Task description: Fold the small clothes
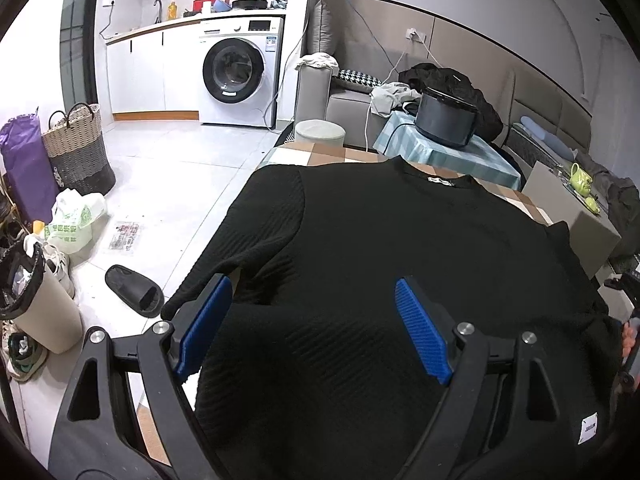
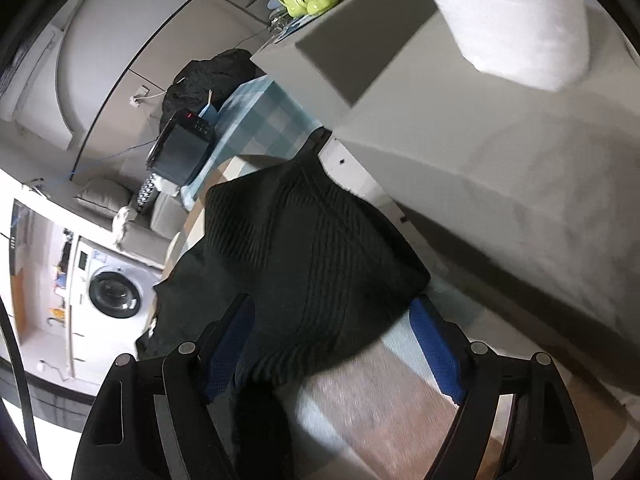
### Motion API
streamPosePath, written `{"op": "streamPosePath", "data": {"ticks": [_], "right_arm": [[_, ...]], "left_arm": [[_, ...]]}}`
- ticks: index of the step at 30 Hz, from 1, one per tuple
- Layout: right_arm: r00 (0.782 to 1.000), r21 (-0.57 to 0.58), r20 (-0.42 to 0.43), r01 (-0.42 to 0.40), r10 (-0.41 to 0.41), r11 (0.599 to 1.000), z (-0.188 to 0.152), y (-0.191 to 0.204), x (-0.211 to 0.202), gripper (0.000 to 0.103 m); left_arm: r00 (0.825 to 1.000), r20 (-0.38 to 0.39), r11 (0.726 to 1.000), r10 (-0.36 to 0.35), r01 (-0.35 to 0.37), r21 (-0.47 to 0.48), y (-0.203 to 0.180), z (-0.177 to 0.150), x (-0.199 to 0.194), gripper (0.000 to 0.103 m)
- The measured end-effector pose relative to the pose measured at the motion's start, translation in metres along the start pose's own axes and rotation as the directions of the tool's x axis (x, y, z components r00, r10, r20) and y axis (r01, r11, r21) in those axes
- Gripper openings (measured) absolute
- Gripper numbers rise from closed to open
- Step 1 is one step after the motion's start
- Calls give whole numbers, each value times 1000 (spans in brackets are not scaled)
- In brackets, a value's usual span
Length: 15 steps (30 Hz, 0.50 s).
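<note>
Left wrist view: black sweater (image 1: pixel 380 248) lies spread on checked table (image 1: pixel 320 156), hem at near edge. Left gripper (image 1: pixel 316 328) & right gripper (image 2: pixel 336 344) both gape wide, nothing pinched. Step 1: reaching hem; next, clamp both corners.

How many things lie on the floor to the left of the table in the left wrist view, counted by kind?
Woven basket: 1
Purple bag: 1
White and green plastic bag: 1
Black slipper: 1
Beige bin: 1
Printed paper: 1
Total: 6, not counting the partly hidden shoes by the bin.
</note>
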State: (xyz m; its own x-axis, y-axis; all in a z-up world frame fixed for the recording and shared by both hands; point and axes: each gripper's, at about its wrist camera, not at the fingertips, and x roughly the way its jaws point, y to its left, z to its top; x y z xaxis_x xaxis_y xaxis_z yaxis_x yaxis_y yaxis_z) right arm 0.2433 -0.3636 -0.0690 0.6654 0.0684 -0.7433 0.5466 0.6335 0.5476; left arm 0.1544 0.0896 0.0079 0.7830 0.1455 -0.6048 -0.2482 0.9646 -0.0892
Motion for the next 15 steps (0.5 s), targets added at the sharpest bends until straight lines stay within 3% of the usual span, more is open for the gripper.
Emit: {"op": "streamPosePath", "data": {"ticks": [1, 3, 4, 5, 6, 10, 13, 15], "right_arm": [[1000, -12, 10, 15, -14, 1000, 0, 3, 3, 77], [996, -49, 34, 82, -80, 995, 2, 7, 10, 49], [993, -59, 42, 112, -110, 992, 2, 8, 10, 41], [990, -61, 39, 136, -134, 989, 2, 7, 12, 21], [985, -68, 42, 168, -166, 983, 2, 6, 13, 12], [986, -75, 54, 161, -157, 984, 3, 5, 7, 7], [984, -136, 120, 149, -133, 979, 0, 26, -6, 6], [984, -208, 166, 97, -62, 973, -5, 50, -18, 6]], "left_arm": [[1000, -4, 1000, 0, 0, -1, -1, 1, 2, 83], [1000, -12, 1000, -8, 8, 2, -2, 1, 5, 83], [1000, -14, 1000, -11, 11, 2, -3, 1, 7, 83], [1000, -16, 1000, -17, 17, 2, -4, 1, 9, 83], [1000, -15, 1000, -24, 24, 0, -3, 1, 11, 83], [999, -14, 999, -49, 49, -3, -4, 3, 13, 83], [998, -6, 998, -56, 56, -5, -3, 3, 10, 83], [998, -5, 998, -62, 62, -15, -2, 3, 9, 83]]}}
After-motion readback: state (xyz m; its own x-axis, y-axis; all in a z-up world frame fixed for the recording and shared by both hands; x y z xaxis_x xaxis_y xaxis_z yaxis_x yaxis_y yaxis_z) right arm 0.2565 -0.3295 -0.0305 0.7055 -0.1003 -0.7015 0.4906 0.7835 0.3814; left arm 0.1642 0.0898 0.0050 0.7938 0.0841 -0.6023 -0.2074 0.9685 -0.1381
